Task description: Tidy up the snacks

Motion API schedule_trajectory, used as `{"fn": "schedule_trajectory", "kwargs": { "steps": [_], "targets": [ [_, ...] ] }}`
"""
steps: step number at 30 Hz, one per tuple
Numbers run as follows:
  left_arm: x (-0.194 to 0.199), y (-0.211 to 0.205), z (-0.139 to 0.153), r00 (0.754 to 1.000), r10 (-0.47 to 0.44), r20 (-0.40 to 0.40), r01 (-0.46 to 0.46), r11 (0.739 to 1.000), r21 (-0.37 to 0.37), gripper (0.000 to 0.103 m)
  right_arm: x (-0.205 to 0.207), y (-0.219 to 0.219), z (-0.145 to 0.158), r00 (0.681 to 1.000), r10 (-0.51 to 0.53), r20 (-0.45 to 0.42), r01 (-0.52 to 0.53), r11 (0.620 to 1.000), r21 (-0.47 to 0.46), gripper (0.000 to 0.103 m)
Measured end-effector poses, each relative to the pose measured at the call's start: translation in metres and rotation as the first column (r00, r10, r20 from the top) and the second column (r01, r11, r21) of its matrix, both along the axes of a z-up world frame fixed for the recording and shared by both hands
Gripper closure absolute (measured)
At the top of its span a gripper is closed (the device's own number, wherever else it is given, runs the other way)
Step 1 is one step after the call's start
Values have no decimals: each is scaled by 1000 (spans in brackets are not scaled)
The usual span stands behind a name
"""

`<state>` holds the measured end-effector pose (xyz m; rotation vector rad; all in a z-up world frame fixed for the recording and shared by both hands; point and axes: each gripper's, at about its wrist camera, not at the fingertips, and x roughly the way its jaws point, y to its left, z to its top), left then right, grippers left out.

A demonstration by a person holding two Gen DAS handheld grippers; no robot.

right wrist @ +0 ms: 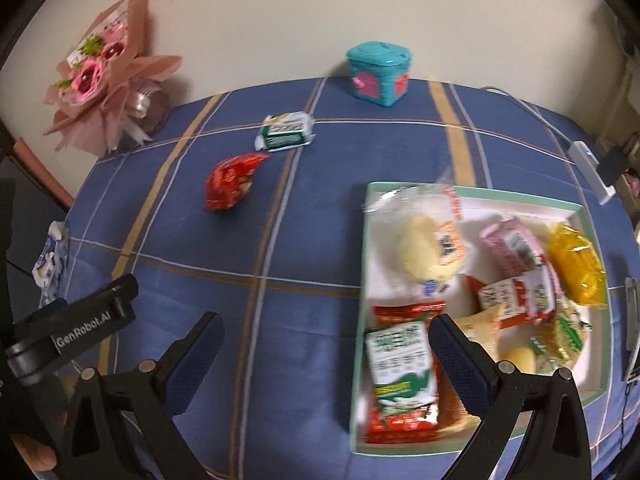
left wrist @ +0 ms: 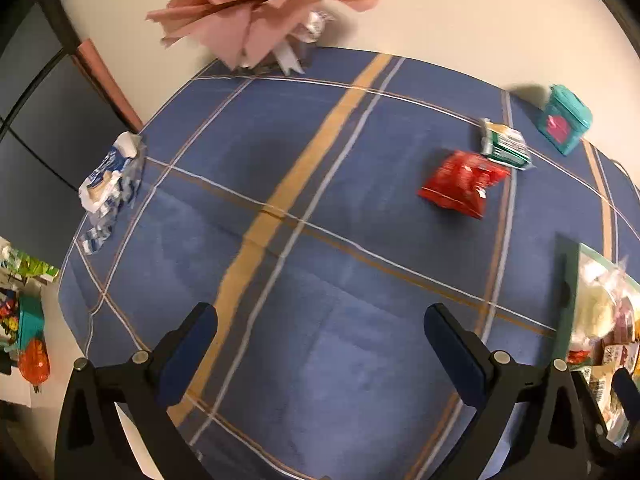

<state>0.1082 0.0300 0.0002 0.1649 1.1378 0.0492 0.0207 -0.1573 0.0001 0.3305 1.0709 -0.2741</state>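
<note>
A red snack bag lies loose on the blue plaid cloth. Just beyond it lies a green and white packet. A shallow white box with a green rim holds several snacks, among them a clear bag of pale puffs and a red and green packet. My left gripper hovers open over bare cloth, well short of the red bag. My right gripper is open too, its right finger above the box's near left part. Both hold nothing.
A teal tin stands at the table's far edge by the wall. A pink paper bouquet sits at the back left. A blue and white wrapper lies at the left edge. A white cable and adapter lie right.
</note>
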Motion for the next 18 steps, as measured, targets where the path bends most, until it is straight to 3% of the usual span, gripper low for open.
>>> {"fn": "schedule_trajectory", "kwargs": {
  "steps": [10,18],
  "targets": [
    [15,17,-8,999,29,-22,-30,999,-17,0,20,21,-13,999,27,-23,-27,1000,9,0],
    [32,9,-9,1000,13,-16,-14,997,-72,0,30,7,-15,1000,-1,-18,1,1000,-3,0]
  ]
}}
